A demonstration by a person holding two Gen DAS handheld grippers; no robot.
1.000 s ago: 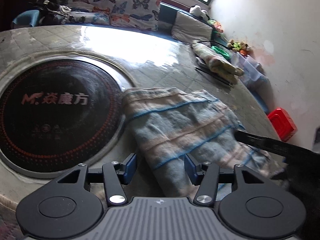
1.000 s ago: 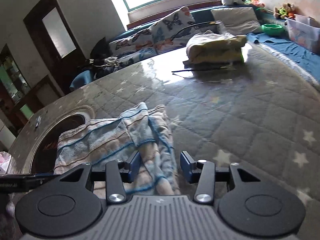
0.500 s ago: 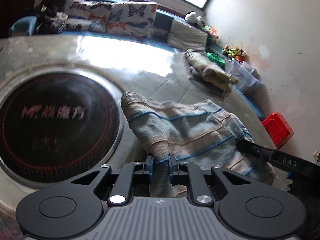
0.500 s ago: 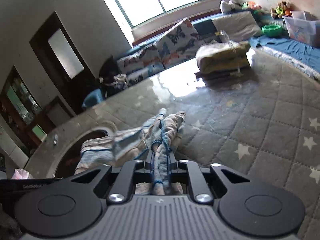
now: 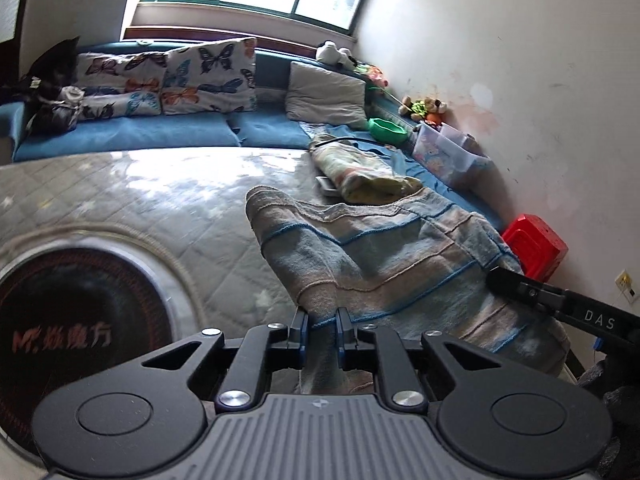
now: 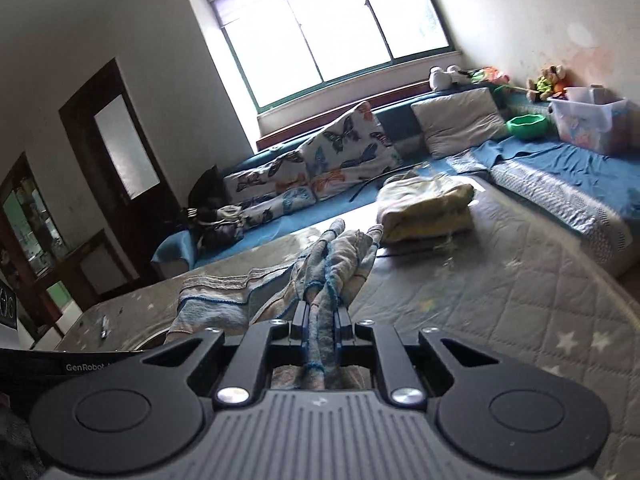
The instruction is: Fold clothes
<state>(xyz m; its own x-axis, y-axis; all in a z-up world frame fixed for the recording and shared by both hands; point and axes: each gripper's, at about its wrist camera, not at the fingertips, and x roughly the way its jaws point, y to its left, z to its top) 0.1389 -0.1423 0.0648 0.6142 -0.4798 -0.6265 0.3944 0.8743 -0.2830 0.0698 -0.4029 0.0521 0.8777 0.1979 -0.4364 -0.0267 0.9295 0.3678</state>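
Striped towel-like cloth (image 5: 384,256), blue and beige bands, sitting around the middle of the quilted round table (image 5: 168,216), near edge bunched up and lifted off the surface while the far part still drapes on it. Pinched at two spots along that near edge: left gripper (image 5: 320,326) clamped tight on a gathered fold at roughly 6 o'clock in its own view, right gripper (image 6: 323,320) squeezed onto a thick rope of the same cloth (image 6: 336,264), blue-trimmed hem running straight out between the fingers toward 12 o'clock. Jaws on both just finished closing, fabric sandwiched in each. Two grips on one edge probably so it comes up as a straight line and can be carried over the rest for a clean fold, instead of dragging one corner and twisting everything. Right gripper's black arm poking into the left view at about 3 o'clock, so both sitting fairly near each other on that edge. Dark round inset with red lettering (image 5: 68,332) at 8 o'clock of the cloth, just beside it, not touched. Already-folded yellowish bundle (image 6: 424,208) parked further out at 1 o'clock, likely the done pile kept out of the way. Beyond that, blue sofa (image 5: 160,132) with butterfly cushions (image 5: 208,76) and a red stool (image 5: 536,244) off by the wall.
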